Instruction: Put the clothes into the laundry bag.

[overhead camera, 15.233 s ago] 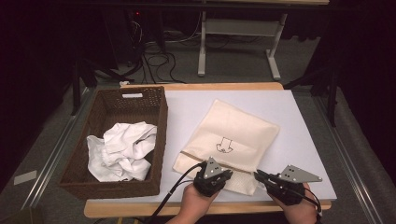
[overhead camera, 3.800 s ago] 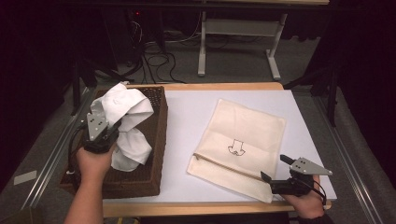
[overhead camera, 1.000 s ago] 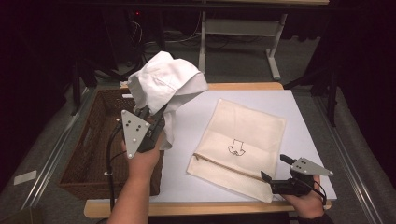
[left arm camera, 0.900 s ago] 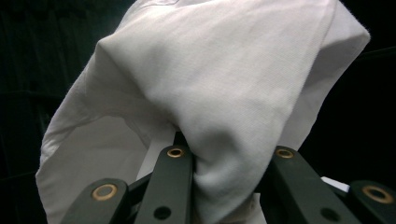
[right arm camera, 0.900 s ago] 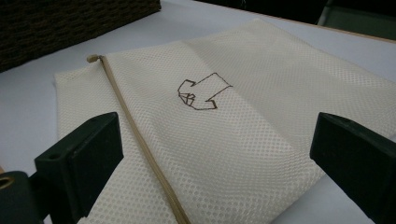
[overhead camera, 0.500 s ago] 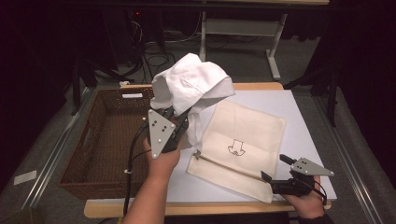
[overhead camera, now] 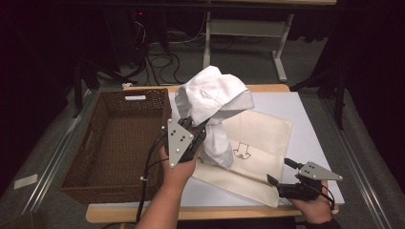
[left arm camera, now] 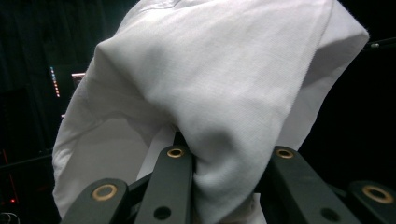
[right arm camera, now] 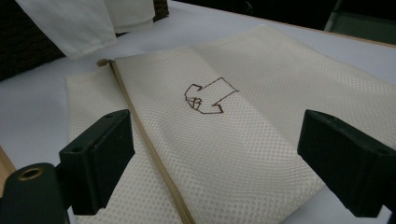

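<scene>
My left tool [overhead camera: 199, 128] is clenched on a bunch of the white cloth [overhead camera: 215, 102], holding it in the air over the counter [overhead camera: 305, 114], between the basket [overhead camera: 117, 138] and the mesh bag [overhead camera: 260, 143]. My right tool [overhead camera: 277, 183] sits low at the bag's near corner, jaws wide but just closing a little, nothing gripped between them.
</scene>
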